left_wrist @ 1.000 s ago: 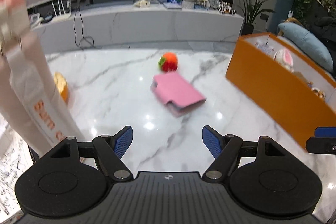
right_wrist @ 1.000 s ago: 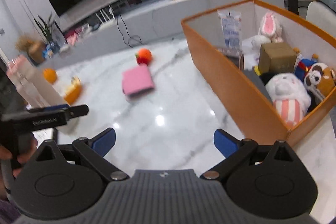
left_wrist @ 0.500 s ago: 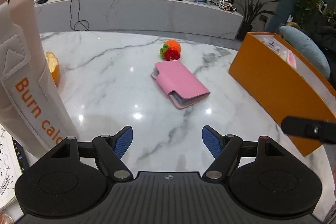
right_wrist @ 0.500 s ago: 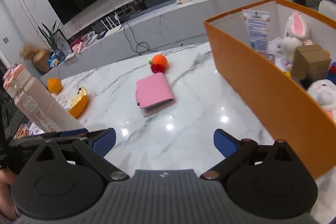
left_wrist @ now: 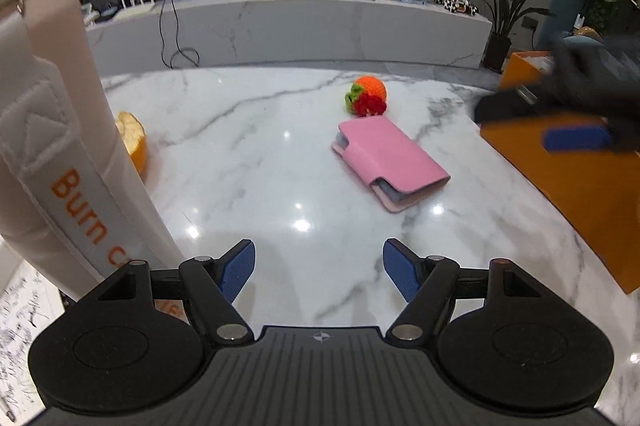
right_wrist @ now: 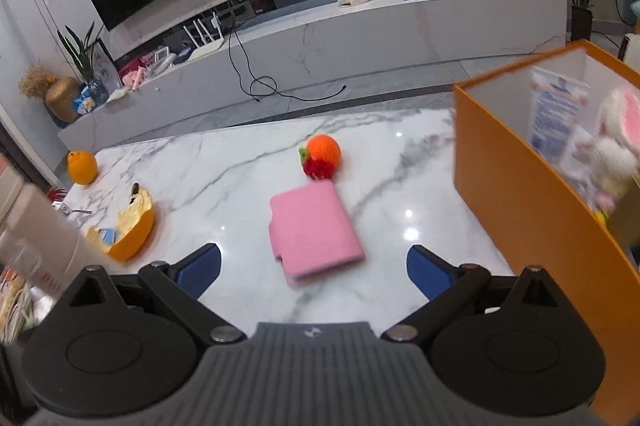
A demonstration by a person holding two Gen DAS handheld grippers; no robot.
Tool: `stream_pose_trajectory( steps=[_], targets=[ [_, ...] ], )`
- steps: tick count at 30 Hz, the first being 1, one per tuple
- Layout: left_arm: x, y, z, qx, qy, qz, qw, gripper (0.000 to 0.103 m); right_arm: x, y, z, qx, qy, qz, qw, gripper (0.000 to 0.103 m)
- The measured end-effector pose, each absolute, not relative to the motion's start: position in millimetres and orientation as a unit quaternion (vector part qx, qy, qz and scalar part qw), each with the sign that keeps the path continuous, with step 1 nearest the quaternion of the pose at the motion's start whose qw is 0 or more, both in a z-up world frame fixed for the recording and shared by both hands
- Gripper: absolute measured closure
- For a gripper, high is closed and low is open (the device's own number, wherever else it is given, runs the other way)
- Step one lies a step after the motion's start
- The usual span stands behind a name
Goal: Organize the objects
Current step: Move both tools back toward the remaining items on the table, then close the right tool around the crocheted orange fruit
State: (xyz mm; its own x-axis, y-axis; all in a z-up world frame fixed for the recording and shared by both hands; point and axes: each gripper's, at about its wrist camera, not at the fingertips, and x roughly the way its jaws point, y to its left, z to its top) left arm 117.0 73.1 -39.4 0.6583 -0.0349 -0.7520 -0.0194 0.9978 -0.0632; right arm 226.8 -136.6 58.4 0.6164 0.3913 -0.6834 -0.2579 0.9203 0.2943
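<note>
A pink wallet [left_wrist: 392,162] lies flat on the marble table [left_wrist: 248,154]; it also shows in the right wrist view [right_wrist: 314,230]. Just behind it sits a crocheted orange-and-red toy [left_wrist: 368,96], also in the right wrist view [right_wrist: 322,156]. An orange box [right_wrist: 532,210] with plush toys stands at the right, also in the left wrist view [left_wrist: 580,186]. My left gripper [left_wrist: 319,272] is open and empty, short of the wallet. My right gripper [right_wrist: 314,272] is open and empty, close over the wallet's near edge; it shows blurred in the left wrist view [left_wrist: 576,138].
A tall white bottle [left_wrist: 68,146] with a strap stands close at the left. An orange peel half [right_wrist: 130,226] lies beside it and a whole orange [right_wrist: 82,168] sits at the far left edge. A low marble TV bench [right_wrist: 360,26] runs behind the table.
My right gripper has swung left, away from the box and toward the pink wallet, which now sits between its fingers' line. My left gripper has moved slightly forward.
</note>
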Motion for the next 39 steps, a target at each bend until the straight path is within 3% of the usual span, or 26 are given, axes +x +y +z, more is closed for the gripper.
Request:
stream_pose_trajectory(
  steps=[7,12,15,22,29,39],
  targets=[
    [121.4,71.0,-42.5,-0.022,0.419,-0.010,0.908,0.020,315.4,-101.6,53.4,0.048,0.427,0.158,0.889,0.005],
    [127.7,74.6,-49.7,-0.032,0.433,-0.009,0.901,0.020,376.7,-77.8,29.1,0.039,0.481,0.142,0.864,0.026],
    [129.7,76.1,-50.5,-0.035,0.436,-0.008,0.899,0.020,399.5,-65.5,15.3,0.020,0.501,0.132,0.855,0.028],
    [129.7,74.6,-51.6,-0.034,0.440,-0.018,0.897,0.020,420.4,-47.6,6.6,0.009,0.513,0.135,0.848,0.031],
    [130.1,74.9,-52.4,-0.035,0.445,-0.013,0.895,0.020,423.6,-31.0,-4.9,-0.025,0.531,0.121,0.838,0.053],
    [137.0,78.4,-51.1,-0.046,0.453,-0.016,0.890,0.021,412.5,-42.7,-2.9,-0.019,0.523,0.129,0.843,0.057]
  ],
)
